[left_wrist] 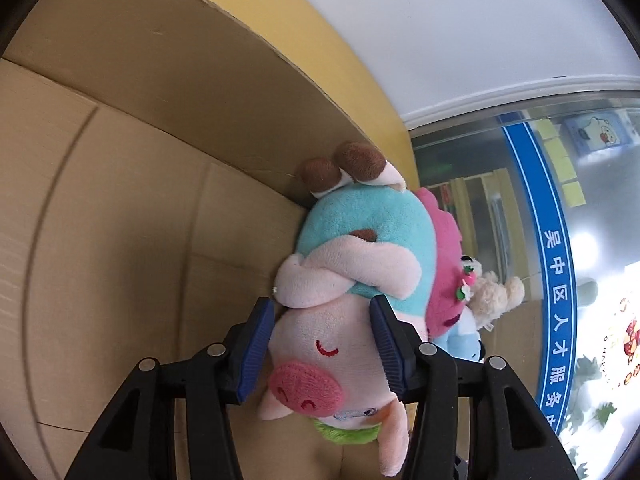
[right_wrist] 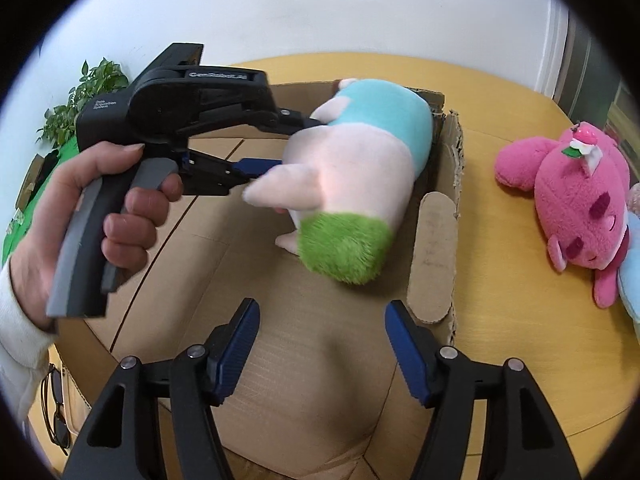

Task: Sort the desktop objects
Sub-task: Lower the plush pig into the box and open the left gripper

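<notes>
Yellow table, cardboard box, left hand-held gripper clamping pig plush, right hand-held gripper wide, empty

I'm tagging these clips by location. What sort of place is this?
Probably an office or public service centre, not a home: a glass partition carries a blue banner with Chinese lettering, and a round yellow table holds a cardboard box and plush toys.

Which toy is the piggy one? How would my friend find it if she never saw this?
Look for the big cardboard box on the yellow table. Inside it, near the far corner, the left hand-held gripper squeezes the pig plush. It's pale pink with a rosy snout, turquoise shirt and green hair, while the pink bear plush lies outside on the table.
</notes>
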The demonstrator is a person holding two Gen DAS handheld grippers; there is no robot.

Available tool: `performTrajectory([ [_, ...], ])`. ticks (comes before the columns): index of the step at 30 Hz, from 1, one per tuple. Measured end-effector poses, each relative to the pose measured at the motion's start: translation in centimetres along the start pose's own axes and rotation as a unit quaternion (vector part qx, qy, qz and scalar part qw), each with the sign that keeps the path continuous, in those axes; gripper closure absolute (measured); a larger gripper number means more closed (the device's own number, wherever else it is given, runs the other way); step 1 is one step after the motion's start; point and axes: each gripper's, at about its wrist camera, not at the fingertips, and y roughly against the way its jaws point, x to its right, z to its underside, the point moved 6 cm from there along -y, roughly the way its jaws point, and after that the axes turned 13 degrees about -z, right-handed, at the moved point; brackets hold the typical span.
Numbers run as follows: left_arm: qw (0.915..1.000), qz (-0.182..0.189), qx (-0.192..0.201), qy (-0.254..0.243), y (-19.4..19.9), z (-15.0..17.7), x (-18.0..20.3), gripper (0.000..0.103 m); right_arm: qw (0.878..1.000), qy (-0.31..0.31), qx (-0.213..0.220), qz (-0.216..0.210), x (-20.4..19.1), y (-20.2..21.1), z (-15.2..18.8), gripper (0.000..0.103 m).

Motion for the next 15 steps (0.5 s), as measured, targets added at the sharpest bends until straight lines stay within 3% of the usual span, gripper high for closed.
performTrajectory([
  [4, 0.9997, -0.019, -0.003, -0.014, 0.9, -0.4, -0.6, 0.056, 1.0, 0.011, -0.012, 0.013, 0.6, -2.9, 1.2, 0.037],
  [8, 0.996, -0.084, -0.012, -0.025, 0.8, -1.1, -2.1, 0.058, 0.999, 0.028, -0.02, 0.015, 0.1, -3.1, 1.5, 0.033],
  [10, 0.9937, -0.1, -0.032, -0.039, -0.3, -0.7, -2.1, 0.058, 0.999, 0.03, -0.019, 0.016, 0.0, -3.2, 1.5, 0.032],
  [12, 0.9912, -0.114, -0.022, -0.063, -0.5, -0.7, -1.2, 0.058, 0.999, 0.029, -0.017, 0.014, 0.2, -3.3, 1.3, 0.032],
  [15, 0.9914, -0.087, -0.065, -0.074, -2.3, 0.0, 0.5, 0.077, 1.0, 0.028, -0.013, 0.0, 0.3, -3.5, 1.1, 0.032],
])
